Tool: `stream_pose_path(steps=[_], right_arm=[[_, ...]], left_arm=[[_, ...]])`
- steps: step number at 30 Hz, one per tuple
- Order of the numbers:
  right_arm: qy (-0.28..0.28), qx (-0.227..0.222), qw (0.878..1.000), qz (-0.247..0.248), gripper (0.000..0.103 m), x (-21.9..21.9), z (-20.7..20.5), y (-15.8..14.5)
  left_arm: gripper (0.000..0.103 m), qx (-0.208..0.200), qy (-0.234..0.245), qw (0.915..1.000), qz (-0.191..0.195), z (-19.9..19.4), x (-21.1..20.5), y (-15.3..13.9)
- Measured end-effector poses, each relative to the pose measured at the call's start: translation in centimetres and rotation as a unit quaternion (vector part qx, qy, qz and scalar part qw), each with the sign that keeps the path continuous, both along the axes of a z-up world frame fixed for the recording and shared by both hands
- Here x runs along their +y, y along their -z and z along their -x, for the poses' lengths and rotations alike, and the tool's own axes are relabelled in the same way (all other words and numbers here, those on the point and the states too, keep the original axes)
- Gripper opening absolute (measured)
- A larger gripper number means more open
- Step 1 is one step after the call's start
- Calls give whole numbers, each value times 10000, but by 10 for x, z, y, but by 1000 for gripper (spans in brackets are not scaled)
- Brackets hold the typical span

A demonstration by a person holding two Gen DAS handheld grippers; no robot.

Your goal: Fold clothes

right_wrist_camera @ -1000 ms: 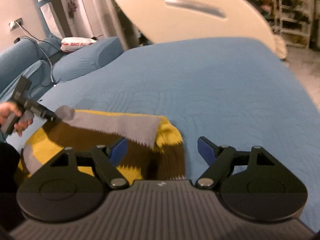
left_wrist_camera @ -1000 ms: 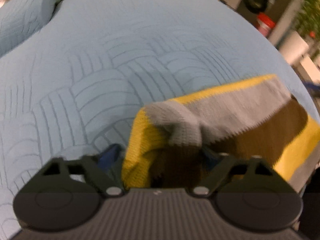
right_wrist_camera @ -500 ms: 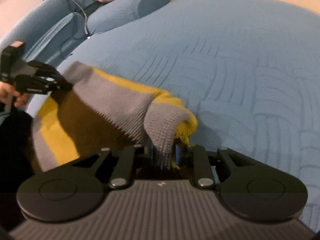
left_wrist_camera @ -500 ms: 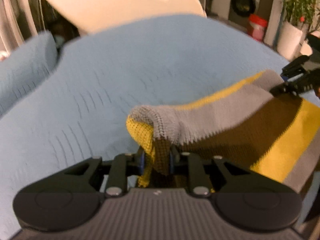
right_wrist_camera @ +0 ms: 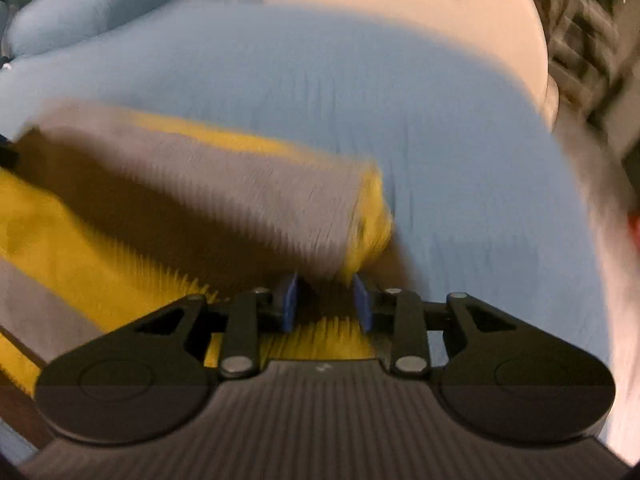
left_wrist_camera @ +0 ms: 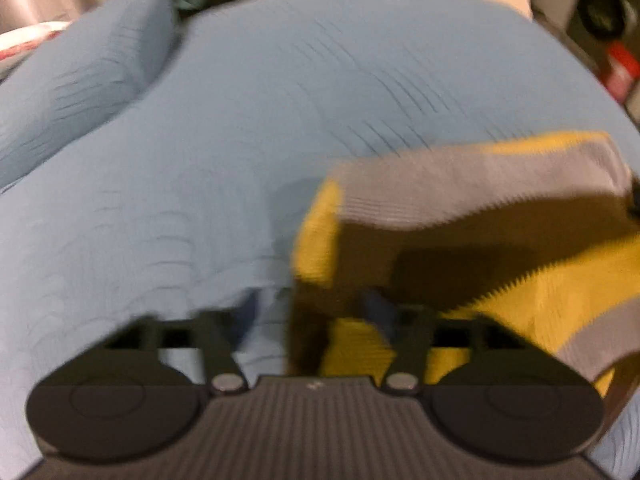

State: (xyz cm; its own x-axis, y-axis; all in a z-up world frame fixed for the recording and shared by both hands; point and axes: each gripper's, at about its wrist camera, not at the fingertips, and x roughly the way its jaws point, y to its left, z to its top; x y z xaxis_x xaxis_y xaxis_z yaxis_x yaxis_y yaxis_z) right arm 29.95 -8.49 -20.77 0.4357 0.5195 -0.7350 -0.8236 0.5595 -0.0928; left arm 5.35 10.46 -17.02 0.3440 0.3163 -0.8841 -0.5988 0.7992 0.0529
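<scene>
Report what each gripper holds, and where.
Left gripper open, holding nothing. Right gripper straddles a folded corner of the striped knit; blur hides whether it grips.

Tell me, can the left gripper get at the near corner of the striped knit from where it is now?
Probably yes. The left gripper has its fingers apart with the striped knit lying between them on the blue bedspread; nothing blocks it, though blur hides detail.

Left gripper (left_wrist_camera: 308, 312) and right gripper (right_wrist_camera: 326, 302): black ribbed housing, two round discs, angular black linkage arms, silver pivot screws, blue finger pads (right_wrist_camera: 289, 300).
</scene>
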Motion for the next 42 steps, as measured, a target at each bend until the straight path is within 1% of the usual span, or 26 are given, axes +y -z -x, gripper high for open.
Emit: stream_pose_path(steps=[2,3,4,7,9,11,13,14,16,20,21,22,24,25,26,27,28,30,31,32,33,34,37,39,41,42], right_arm=[[362,-124,9986,-376,68,-25,6,-10],[484,-139,9975,-493,70,-32,10,-12],[744,1,9935,-863,70,-54,18,-18],[691,515,9828,-1635,71,-83,50,-19],[734,481,9823,-1656,71,-81,68,-7],[824,511,9843,-1473,71,-67,80,10],[886,753,9870,-1109,74,-64,82,28],[915,877,9876,-928,81,-63,82,37],[929,940,9858,-1035,79,-66,89,24],[977,902,9696,-2052,80,-107,100,3],[1046,864,9658,-2210,80,-115,103,0],[1171,1030,9562,-2478,80,-126,99,2],[1397,1392,9351,-2945,80,-141,93,8],[1489,1568,9250,-3125,80,-145,91,12],[1641,1810,9077,-3412,80,-149,87,21],[1756,2038,8922,-3629,80,-153,82,33],[1865,2261,8759,-3834,80,-156,78,46],[2081,2575,8541,-4010,82,-160,68,60],[2188,2728,8429,-4090,82,-162,63,67],[2209,2700,8426,-4102,82,-162,58,69],[2225,2669,8438,-4090,82,-161,55,71],[2242,2640,8449,-4076,82,-161,52,72],[2253,2631,8392,-4192,82,-160,48,76],[2188,2579,8406,-4231,82,-158,48,75],[2041,2331,8539,-4181,82,-154,51,70],[2001,2136,8629,-4120,82,-153,53,66]], left_arm=[[87,-179,-209,9995,144,22,-3,-3],[87,-269,-313,9989,215,33,-5,-4],[88,-358,-417,9981,287,43,-7,-6],[94,-626,-729,9941,502,76,-12,-10],[94,-743,-956,9906,629,95,-19,-8],[95,-441,-1126,9901,715,95,-37,20],[97,-352,-885,9953,153,92,-59,23],[95,-279,-870,9958,46,91,-62,18],[90,-409,-937,9948,-15,93,-70,-1],[92,-1180,-759,9887,-524,105,-81,-30],[91,-1275,-757,9880,-431,104,-79,-30],[87,-1430,-794,9865,-105,103,-73,-31],[79,-1665,-1099,9772,727,106,-58,-24],[75,-1775,-1331,9684,1140,110,-50,-19],[75,-1896,-1644,9553,1563,116,-42,-11],[74,-1967,-1818,9468,1782,121,-39,-5],[74,-2068,-2056,9339,2068,126,-35,1],[74,-2250,-2496,9051,2604,137,-26,14],[74,-2299,-2606,8969,2735,139,-24,18],[74,-2321,-2646,8954,2725,140,-25,20],[74,-2356,-2673,8954,2671,140,-25,20],[74,-2410,-2636,9010,2464,138,-25,15],[74,-2230,-2246,9340,1659,125,-30,1],[75,-2065,-1928,9514,1224,111,-38,-3],[74,-1889,-1644,9641,883,100,-47,-7],[72,-1847,-1575,9668,796,99,-52,-10]])
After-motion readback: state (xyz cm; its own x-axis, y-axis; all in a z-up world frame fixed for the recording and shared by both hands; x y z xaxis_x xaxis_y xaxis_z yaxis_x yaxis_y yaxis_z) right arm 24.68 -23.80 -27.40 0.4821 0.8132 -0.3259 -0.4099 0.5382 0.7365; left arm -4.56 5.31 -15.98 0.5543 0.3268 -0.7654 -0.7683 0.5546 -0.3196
